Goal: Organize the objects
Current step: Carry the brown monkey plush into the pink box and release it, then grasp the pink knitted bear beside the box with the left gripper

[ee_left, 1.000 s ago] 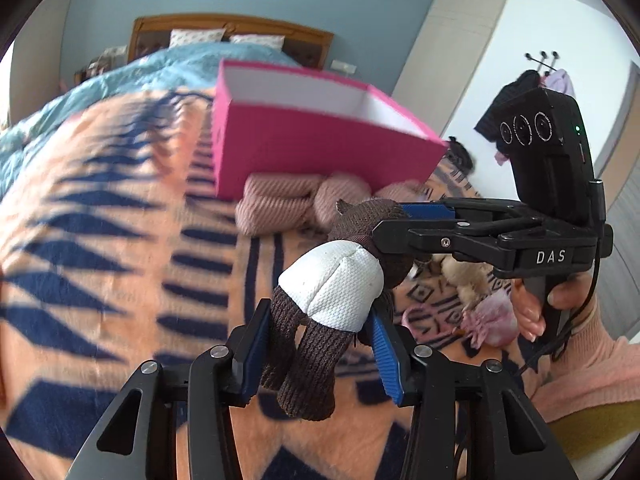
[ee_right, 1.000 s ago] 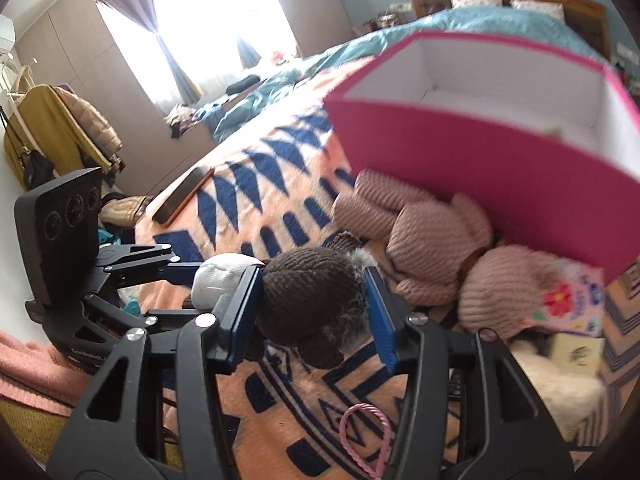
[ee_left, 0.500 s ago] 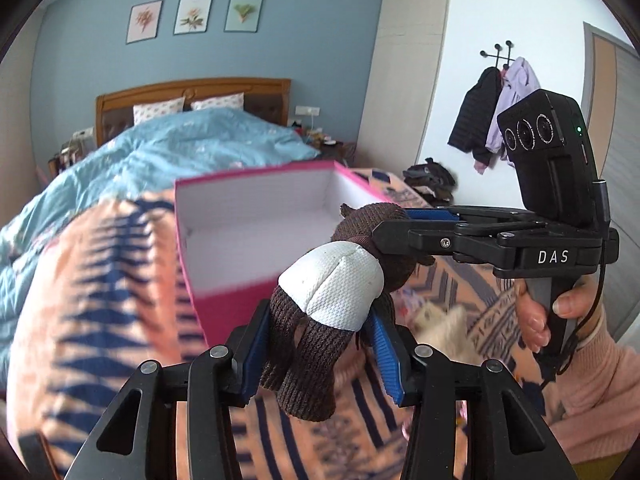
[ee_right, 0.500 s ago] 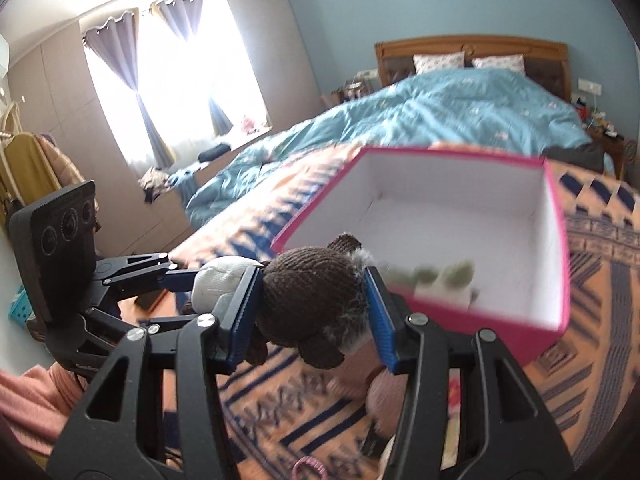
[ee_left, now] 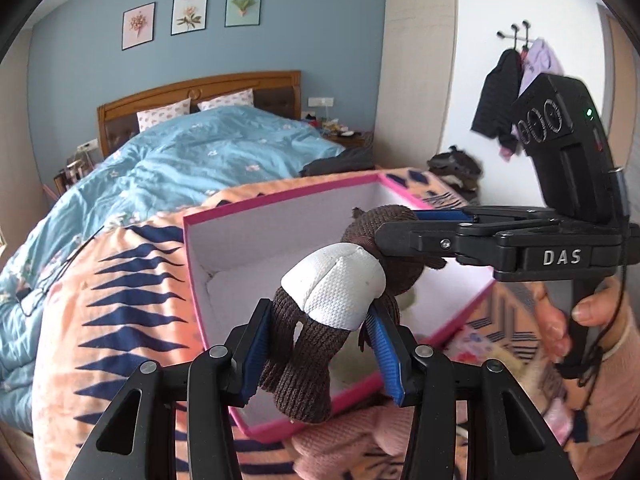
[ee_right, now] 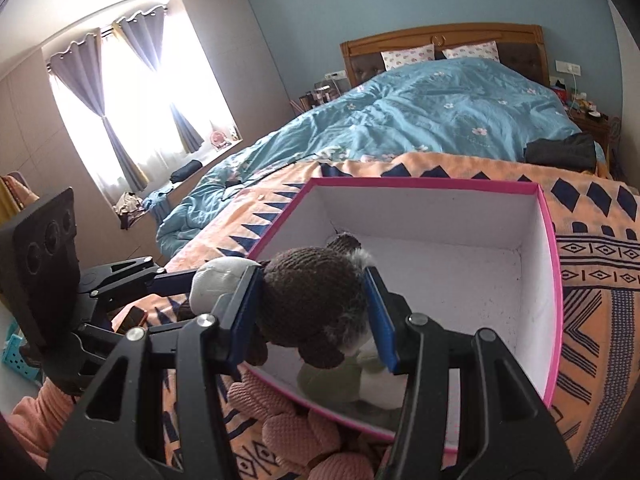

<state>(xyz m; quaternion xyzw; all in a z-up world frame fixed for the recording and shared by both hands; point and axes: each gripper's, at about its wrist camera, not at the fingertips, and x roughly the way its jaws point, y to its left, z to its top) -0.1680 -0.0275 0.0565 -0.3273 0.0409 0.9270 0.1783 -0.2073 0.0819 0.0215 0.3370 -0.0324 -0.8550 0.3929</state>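
Two grippers shared one toy: my left gripper (ee_left: 320, 344) pinched the brown knitted doll (ee_left: 340, 300) by its legs and white shorts at the lower centre of the left view, and my right gripper (ee_right: 316, 312) clamped its head in the lower middle of the right view. Both sets of blue pads were pressed in against the wool, neither pair wide. I judged the double hold was there to keep the floppy body stretched level and not dangling, so it could go down flat.

The doll hung above the near part of the pink box (ee_right: 548, 248), whose white inside filled the centre right of the right view. Something pale and greenish (ee_right: 340, 380) already lay on the box floor under the head; I could not tell what it was. A pink knitted toy (ee_right: 296, 428) lay outside, against the near wall at the bottom of the frame, probably waiting its turn.

The box sat on an orange blanket with navy triangles (ee_left: 120, 300), soft ground that might let it tip. Beyond it the blue quilt (ee_right: 440, 112) ran up to a wooden headboard (ee_right: 440, 40). Curtained windows (ee_right: 132, 112) glared at the upper left, and coats (ee_left: 504, 108) hung on hooks at the upper right of the left view.
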